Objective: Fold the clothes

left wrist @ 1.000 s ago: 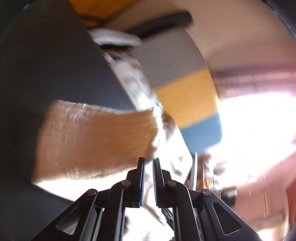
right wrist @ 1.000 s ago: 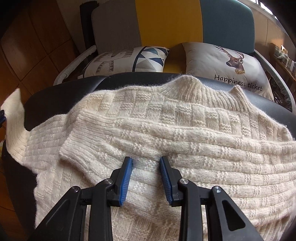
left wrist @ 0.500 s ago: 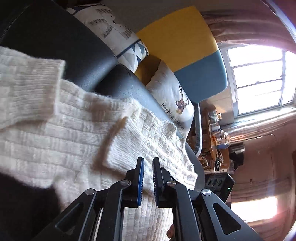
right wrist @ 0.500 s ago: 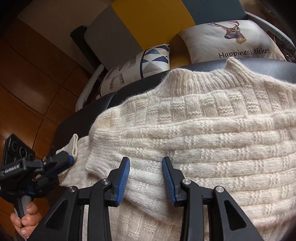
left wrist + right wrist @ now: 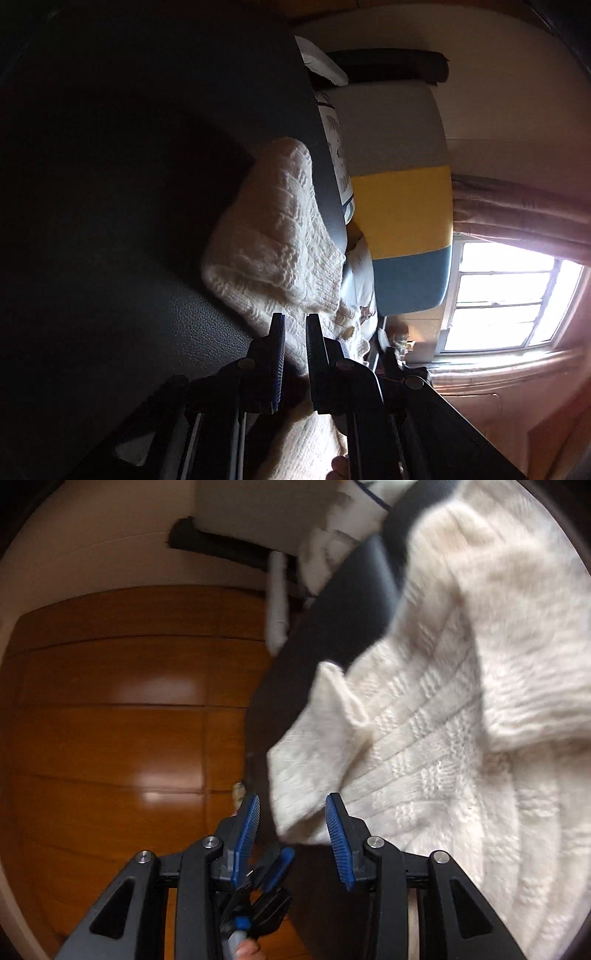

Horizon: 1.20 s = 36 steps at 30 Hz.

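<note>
My left gripper (image 5: 294, 325) is pinched nearly closed, only a slim gap showing between the blue pads, and cream knit passes right through that gap — I have hold of the sweater (image 5: 273, 236) at a fold of its fabric. From this side the garment bunches up ahead of my fingers into a rounded hump, lying on the dark leather surface (image 5: 122, 221), which fills most of the left of the view (it is quite dim there, so I can make out little beyond the grain). Past the sweater stands the sofa back (image 5: 402, 206) in grey, yellow and blue bands, with a patterned cushion (image 5: 338, 158) squeezed between it and the leather edge, and a bright window (image 5: 513, 295) off to the side. My right gripper (image 5: 291, 819) is spread wide, its jaws well apart and gripping nothing; a corner of the sweater (image 5: 443, 738) hangs just ahead of the gap between them, and I can't tell whether it brushes the right pad. The rest of the knit spreads over the right of that view, a thick ribbed cuff (image 5: 532, 672) folded across it — blurred, though. Below my right fingers I can see the left gripper (image 5: 266, 882) from outside, close to the garment's edge, and a fingertip (image 5: 247, 950) of the hand under it. Behind lies a glossy wooden floor (image 5: 110, 738).
</note>
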Available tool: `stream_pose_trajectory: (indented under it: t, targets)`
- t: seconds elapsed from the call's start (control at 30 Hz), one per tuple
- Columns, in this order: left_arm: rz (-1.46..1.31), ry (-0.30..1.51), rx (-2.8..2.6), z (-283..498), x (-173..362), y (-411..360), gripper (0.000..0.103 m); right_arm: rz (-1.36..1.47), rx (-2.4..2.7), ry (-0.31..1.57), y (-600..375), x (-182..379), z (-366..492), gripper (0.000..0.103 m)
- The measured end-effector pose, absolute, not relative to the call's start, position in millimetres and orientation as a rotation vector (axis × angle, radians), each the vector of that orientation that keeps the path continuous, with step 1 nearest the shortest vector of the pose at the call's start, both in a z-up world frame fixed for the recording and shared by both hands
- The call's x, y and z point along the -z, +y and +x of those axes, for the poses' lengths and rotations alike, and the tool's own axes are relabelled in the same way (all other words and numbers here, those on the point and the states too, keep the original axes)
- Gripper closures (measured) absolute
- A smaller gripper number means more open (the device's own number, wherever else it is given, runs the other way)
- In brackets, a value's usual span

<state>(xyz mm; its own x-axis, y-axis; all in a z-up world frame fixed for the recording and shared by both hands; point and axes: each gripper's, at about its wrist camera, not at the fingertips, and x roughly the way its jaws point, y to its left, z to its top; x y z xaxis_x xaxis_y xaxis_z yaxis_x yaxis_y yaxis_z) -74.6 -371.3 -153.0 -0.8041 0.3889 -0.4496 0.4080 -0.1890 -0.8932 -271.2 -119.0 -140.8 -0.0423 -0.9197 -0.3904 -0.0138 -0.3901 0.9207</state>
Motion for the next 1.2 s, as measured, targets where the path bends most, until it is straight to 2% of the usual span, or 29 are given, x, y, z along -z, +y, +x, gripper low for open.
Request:
stream_pose_trajectory:
  t: [0.13,0.3,0.47,0.57,0.7,0.77,0.8,0.87,0.93,1.03,1.13,1.2]
  targets:
    - [0.952,2.028,2.216,-71.6,156.5,-371.8,0.093,1.564,1.666,-1.034,-136.1,146.6,-273.7,0.065]
    - [0.961,2.079,2.192,-68.9,168.3,-369.4,0.09,1.49,1.784,-1.028,-151.5,135.5,-273.5,0.065]
    - [0.972,2.079,2.192,-68.8,174.5,-370.7,0.09,1.463,1.726,-1.115,-168.2,157.0,-268.7,0.074]
    - [0.97,2.089,2.184,-68.4,178.2,-373.4,0.09,1.455,1.704,-1.151,-163.1,160.7,-269.7,0.074]
    - [0.967,2.116,2.153,-67.0,186.6,-375.1,0.086,1.504,1.674,-1.222,-164.6,162.8,-271.7,0.068]
    - [0.979,2.121,2.146,-67.4,190.0,-373.9,0.086,1.503,1.711,-1.211,-169.2,161.1,-270.2,0.068]
    - [0.988,2.117,2.145,-67.9,191.0,-373.1,0.086,1.51,1.731,-1.13,-175.1,157.2,-270.8,0.068]
    - [0.999,2.116,2.149,-66.4,192.4,-373.2,0.086,1.525,1.767,-0.984,-185.8,150.5,-271.8,0.075]
    - [1.006,2.105,2.162,-65.2,191.4,-374.2,0.086,1.537,1.804,-0.939,-191.3,148.8,-271.1,0.09]
    - [1.02,2.075,2.182,-63.7,187.4,-377.7,0.085,1.522,1.818,-0.95,-194.3,152.8,-268.1,0.09]
    - [1.022,2.068,2.181,-62.9,187.1,-379.5,0.085,1.501,1.751,-1.109,-191.5,167.5,-273.1,0.09]
    - [1.021,2.066,2.179,-63.4,186.1,-379.0,0.085,1.524,1.747,-0.999,-199.0,164.4,-275.4,0.091]
